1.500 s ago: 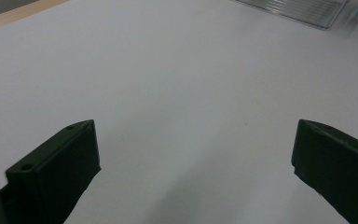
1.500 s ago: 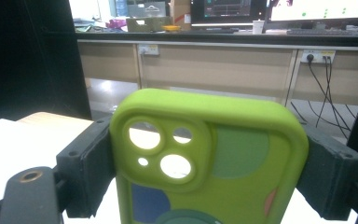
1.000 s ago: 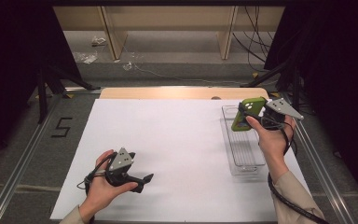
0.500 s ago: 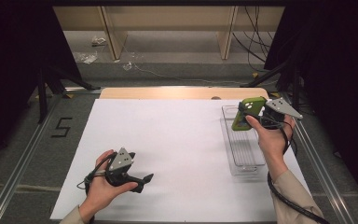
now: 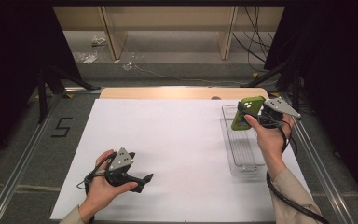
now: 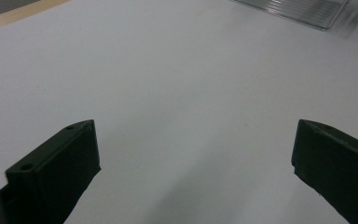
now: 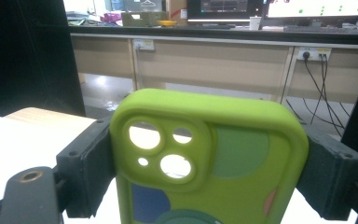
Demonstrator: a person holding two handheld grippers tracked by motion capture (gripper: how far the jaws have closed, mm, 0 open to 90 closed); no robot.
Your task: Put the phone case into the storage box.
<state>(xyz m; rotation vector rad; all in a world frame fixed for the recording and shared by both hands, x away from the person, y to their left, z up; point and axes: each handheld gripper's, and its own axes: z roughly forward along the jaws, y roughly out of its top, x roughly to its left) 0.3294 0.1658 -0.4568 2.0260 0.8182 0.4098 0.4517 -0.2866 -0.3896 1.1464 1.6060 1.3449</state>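
A lime-green phone case (image 5: pixel 245 112) (image 7: pixel 209 158) with camera cut-outs is held upright above the far end of a clear plastic tray (image 5: pixel 242 151). My right gripper (image 5: pixel 251 113) (image 7: pixel 209 172) is shut on the case's two sides. My left gripper (image 5: pixel 144 179) rests low over the white table surface (image 5: pixel 177 140) at the near left. Its jaws stand wide apart with nothing between them, and one black fingertip (image 6: pixel 72 149) shows at the left of the left gripper view. The tray's corner (image 6: pixel 303 9) shows at the top of that view.
A wooden strip (image 5: pixel 182 93) runs along the table's far edge. Metal rails (image 5: pixel 23 154) flank both sides. Beyond lie a floor with cables (image 5: pixel 256 42) and wooden furniture legs (image 5: pixel 226 37). Cabinets, wall sockets and monitors (image 7: pixel 270 9) fill the background of the right gripper view.
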